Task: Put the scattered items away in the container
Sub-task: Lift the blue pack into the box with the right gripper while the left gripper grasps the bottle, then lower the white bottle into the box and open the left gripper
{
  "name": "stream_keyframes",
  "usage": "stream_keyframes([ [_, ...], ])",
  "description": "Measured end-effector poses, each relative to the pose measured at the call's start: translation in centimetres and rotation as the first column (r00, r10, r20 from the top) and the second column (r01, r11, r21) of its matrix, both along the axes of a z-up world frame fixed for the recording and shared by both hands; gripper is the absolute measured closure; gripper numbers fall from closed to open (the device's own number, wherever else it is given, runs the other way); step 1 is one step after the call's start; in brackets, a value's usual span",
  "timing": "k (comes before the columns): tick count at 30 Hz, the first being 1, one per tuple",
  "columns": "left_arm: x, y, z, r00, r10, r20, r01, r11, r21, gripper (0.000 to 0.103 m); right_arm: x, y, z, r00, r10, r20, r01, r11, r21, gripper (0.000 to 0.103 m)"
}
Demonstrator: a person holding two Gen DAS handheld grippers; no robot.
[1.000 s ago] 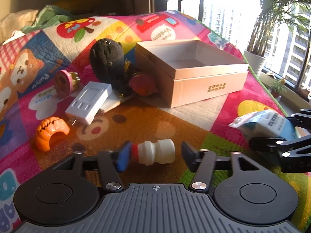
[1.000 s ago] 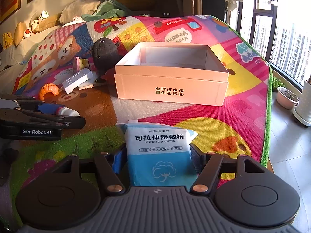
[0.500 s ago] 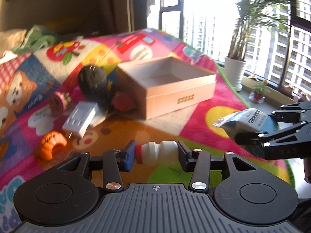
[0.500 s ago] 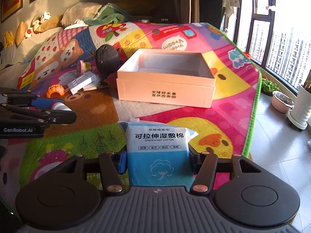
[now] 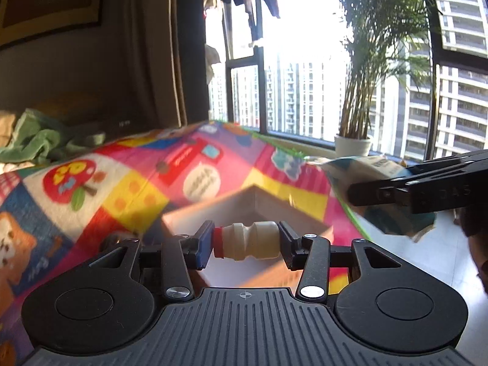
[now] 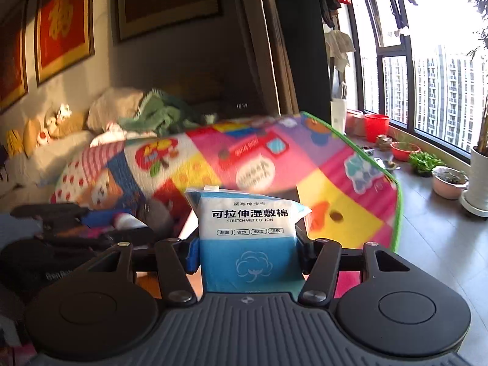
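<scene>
Left claw [image 5: 244, 242] clamps a small white bottle [image 5: 246, 240] sideways, end to end between its pads, above the open box [image 5: 189, 213] on the colourful play mat [image 5: 128, 189]. Right claw [image 6: 246, 248] grips a blue-and-white cotton pack [image 6: 248, 238] upright, clear of the mat.

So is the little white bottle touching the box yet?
Apart. The left wrist view shows the white bottle clamped between the fingers, held above the open box.
</scene>
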State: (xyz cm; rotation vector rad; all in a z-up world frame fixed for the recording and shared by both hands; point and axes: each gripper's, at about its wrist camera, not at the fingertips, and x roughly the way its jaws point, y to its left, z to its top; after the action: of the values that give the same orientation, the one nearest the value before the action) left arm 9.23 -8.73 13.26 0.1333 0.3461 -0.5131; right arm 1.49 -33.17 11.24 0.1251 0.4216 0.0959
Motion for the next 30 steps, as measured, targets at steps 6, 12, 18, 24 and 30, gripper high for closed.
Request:
stream_keyframes([
  [6, 8.1, 1.4, -1.5, 0.984, 0.004, -0.178, -0.029, 0.990, -0.139, 0.006, 10.5, -1.9, 0.5, 0.998, -0.048, -0.034, 0.051, 0.996, 0.079, 0.028],
  [12, 5.4, 6.8, -5.7, 0.967, 0.179, -0.183, -0.184, 0.983, -0.007, 0.000, 10.8, -2.6, -2.5, 0.990, -0.139, -0.011, 0.139, 0.990, 0.021, 0.017],
  [18, 0.5, 10.8, -9.2, 0.942, 0.245, -0.231, -0.258, 0.966, -0.024, 0.000, 10.7, 0.8, -5.7, 0.994, -0.091, -0.066, 0.082, 0.989, -0.127, 0.015],
  [24, -1.8, 14.8, -10.7, 0.907, 0.294, -0.300, -0.341, 0.933, -0.115, 0.000, 10.9, 6.7, -6.5, 0.986, 0.055, -0.159, -0.086, 0.977, -0.196, 0.031],
  [30, -4.2, 15.9, -10.2, 0.918, 0.325, -0.229, -0.358, 0.926, -0.122, 0.000, 14.0, 14.5, -4.6, 0.969, 0.197, -0.148, -0.229, 0.941, -0.248, 0.030],
])
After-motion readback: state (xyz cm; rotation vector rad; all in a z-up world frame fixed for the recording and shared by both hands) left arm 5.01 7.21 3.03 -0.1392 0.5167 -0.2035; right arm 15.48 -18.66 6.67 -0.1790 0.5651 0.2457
